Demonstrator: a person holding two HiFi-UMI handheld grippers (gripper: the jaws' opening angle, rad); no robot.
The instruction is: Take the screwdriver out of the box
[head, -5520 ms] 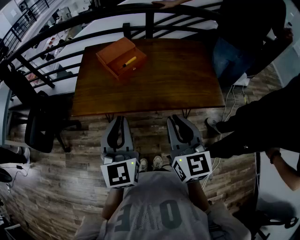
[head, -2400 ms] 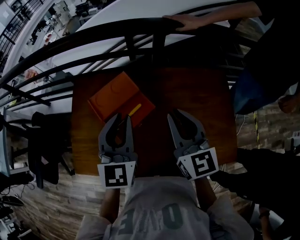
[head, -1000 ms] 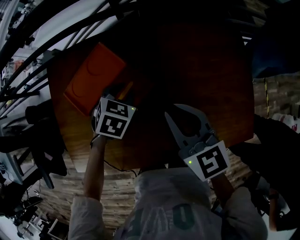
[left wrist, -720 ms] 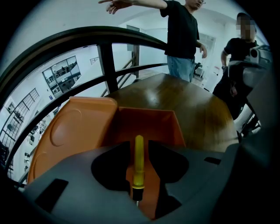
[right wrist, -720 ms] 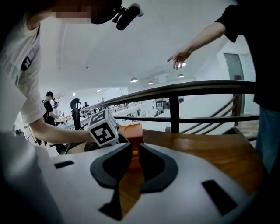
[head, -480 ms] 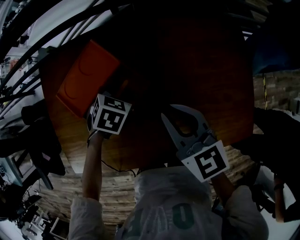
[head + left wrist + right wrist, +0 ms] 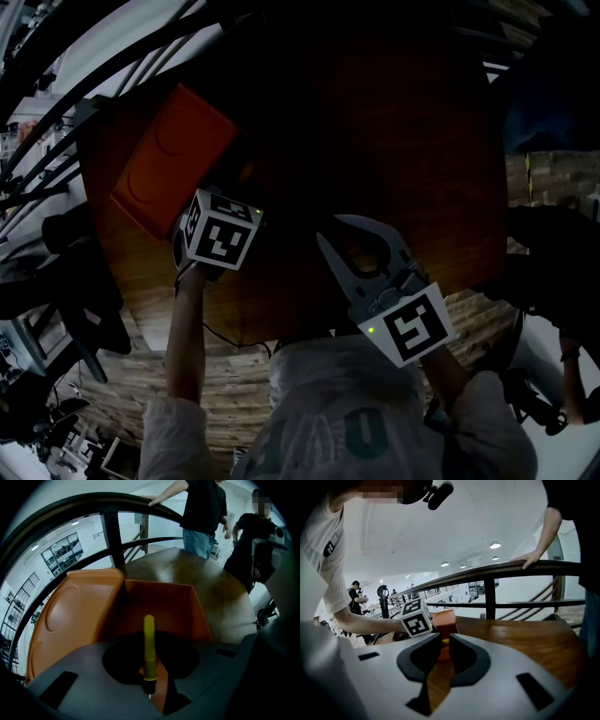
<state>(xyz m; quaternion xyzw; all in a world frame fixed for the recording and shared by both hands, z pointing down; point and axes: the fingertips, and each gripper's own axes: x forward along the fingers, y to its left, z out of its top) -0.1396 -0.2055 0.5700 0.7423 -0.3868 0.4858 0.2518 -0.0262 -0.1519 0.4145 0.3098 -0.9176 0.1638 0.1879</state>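
Closing just now, left gripper (image 7: 149,641) fingers pinch the slim yellow screwdriver (image 7: 149,660), dark-collared; right gripper (image 7: 444,641) fingers slightly apart.

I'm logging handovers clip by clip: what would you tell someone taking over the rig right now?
Left gripper: down in the open box; its jaws have just been closing and now sit on the screwdriver handle.
Right gripper: open, empty, over the table to the right of the box.
Done: reach and grasp.
Left: lift the screwdriver clear; it is not out of the box yet.
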